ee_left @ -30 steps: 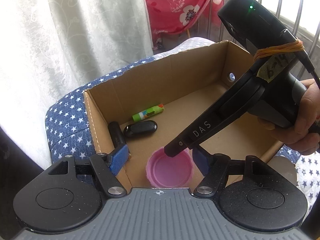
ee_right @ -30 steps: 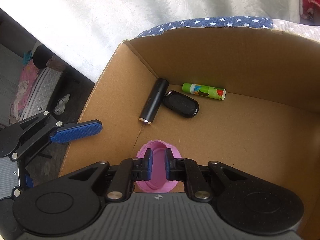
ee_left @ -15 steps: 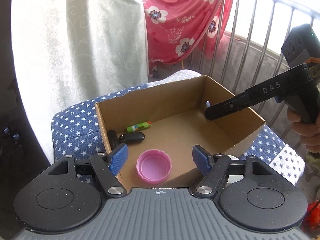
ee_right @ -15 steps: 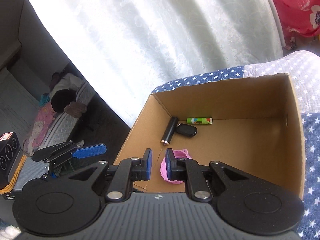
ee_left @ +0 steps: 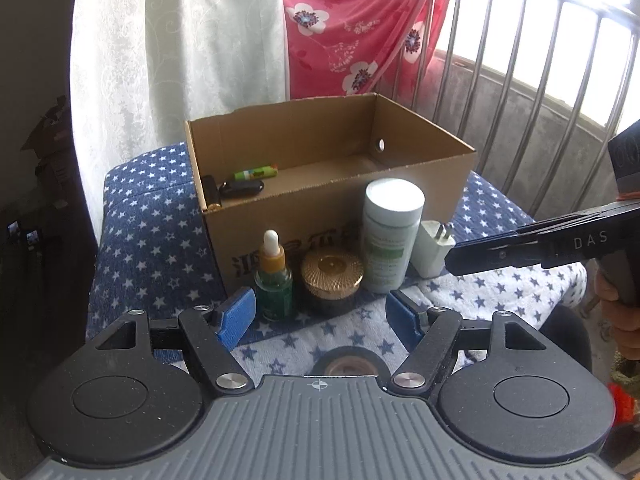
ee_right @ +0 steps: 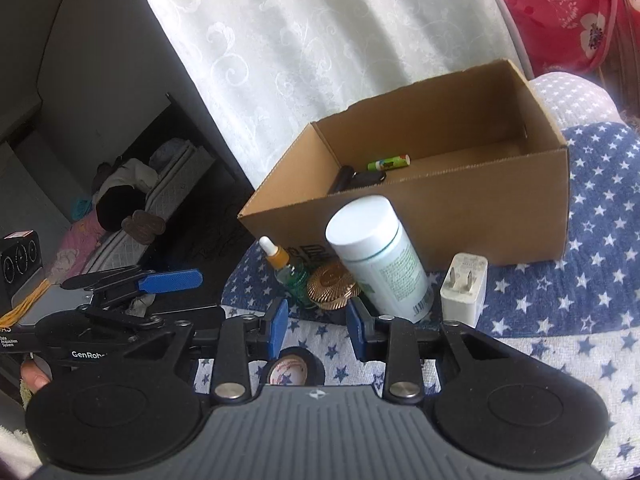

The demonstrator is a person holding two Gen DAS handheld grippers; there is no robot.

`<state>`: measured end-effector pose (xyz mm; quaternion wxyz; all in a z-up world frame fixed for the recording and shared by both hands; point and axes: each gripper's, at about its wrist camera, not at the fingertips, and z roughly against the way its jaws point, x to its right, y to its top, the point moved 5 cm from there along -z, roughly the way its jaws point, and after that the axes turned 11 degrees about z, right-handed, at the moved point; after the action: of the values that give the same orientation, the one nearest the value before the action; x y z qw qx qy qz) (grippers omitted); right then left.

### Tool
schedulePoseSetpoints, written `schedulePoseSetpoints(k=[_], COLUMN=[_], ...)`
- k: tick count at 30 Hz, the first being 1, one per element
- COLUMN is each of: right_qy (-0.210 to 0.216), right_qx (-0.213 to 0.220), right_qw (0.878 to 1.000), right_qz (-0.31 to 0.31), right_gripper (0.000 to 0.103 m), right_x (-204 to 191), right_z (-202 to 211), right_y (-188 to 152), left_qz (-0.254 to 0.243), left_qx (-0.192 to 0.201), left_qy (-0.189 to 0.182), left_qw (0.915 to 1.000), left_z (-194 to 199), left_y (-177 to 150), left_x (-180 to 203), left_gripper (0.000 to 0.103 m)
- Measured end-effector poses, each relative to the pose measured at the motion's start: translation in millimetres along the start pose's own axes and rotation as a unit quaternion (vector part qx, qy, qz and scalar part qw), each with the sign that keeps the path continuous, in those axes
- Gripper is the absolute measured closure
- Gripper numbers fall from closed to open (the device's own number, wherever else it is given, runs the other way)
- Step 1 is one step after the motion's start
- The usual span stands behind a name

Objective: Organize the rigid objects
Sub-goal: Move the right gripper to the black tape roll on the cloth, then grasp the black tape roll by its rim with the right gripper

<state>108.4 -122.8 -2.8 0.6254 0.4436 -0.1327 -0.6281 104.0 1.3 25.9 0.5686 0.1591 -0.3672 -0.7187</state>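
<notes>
Nearest the cameras lay one roll of black tape (ee_right: pixel 295 364), and just beyond it the right gripper (ee_right: pixel 316 326), whose jaws had just been opening with nothing between them, and the left gripper (ee_left: pixel 322 314), spread wide and empty, both hung short of the row. The next pick would likely go best as a level approach from the front, squaring the pads on one item (the tall white bottle (ee_right: pixel 380 256) leaned and looked easiest to topple). In front of the cardboard box (ee_right: pixel 500 216) stood one green dropper bottle (ee_left: pixel 274 276), one gold-lidded jar (ee_left: pixel 332 278), that white bottle and one white plug (ee_right: pixel 464 290); inside lay one green tube (ee_left: pixel 256 172), one black fob (ee_left: pixel 242 189) and one dark cylinder (ee_left: pixel 211 194).
</notes>
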Motion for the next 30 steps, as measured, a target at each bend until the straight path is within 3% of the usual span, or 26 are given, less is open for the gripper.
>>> schedulePoseSetpoints(k=[5,11,21,30], right_qy=[0.004,0.007,-0.012,-0.031], right_qx=[-0.049,-0.083,-0.108,-0.116], right_qw=[0.999,0.996,0.992,0.988], right_qz=[-0.001,0.018,0.067,0.098], right_gripper=[0.067,0.067,0.069,0.071], right_x=[-11.0,-22.5,-34.3,-36.2], right_z=[-35.2,-58.4,-72.4,-77.7], right_y=[-28.6,-41.4,-48.1,-45.4], left_qz=[-0.001,0.001,-0.018,-0.012], left_qx=[-0.047,-0.072,-0.073,-0.073], left_qy=[-0.007,-0.004,0.016,0.01], left_qw=[0.9989,0.9974,0.997,0.9972], left_z=[-20.6,-38.0,-48.1,-49.4], left_y=[-37.3,-63.0,-73.9,-73.8], left_x=[5.4,7.3,6.9,4.5], left_gripper=[0.031,0.031,0.032,0.034])
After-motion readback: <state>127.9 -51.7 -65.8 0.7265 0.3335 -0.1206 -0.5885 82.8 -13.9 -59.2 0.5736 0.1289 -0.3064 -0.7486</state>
